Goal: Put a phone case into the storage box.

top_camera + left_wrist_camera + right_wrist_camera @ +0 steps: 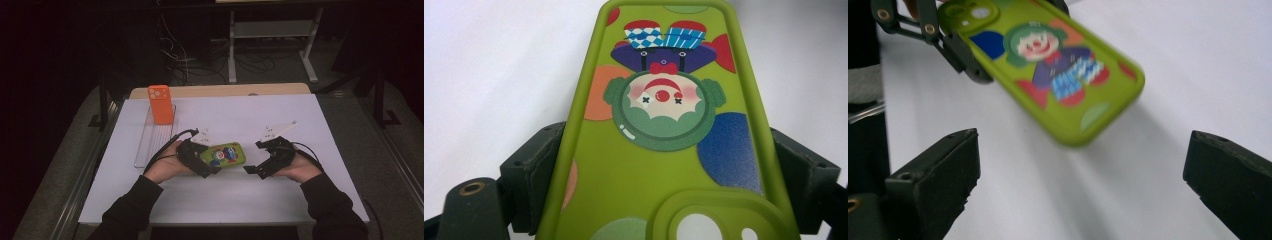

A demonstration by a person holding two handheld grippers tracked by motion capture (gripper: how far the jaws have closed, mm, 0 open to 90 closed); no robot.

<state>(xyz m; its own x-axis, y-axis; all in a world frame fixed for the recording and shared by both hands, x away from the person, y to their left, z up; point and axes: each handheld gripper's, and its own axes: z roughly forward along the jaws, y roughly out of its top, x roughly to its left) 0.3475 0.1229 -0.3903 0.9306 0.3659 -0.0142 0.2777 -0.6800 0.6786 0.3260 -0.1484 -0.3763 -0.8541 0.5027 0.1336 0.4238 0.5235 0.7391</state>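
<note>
L gripper [209, 161] clamped on green clown phone case [226, 154] by its long edges, held above white table [240, 120]; R gripper [257, 165] jaws wide apart, empty, just beside case's free end.

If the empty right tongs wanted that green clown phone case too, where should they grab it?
Probably the free rounded end of the green clown phone case, closing across its two long edges. The left tongs already clamp the camera-hole end, and the open right tongs face the free end, which juts out above the table.
</note>
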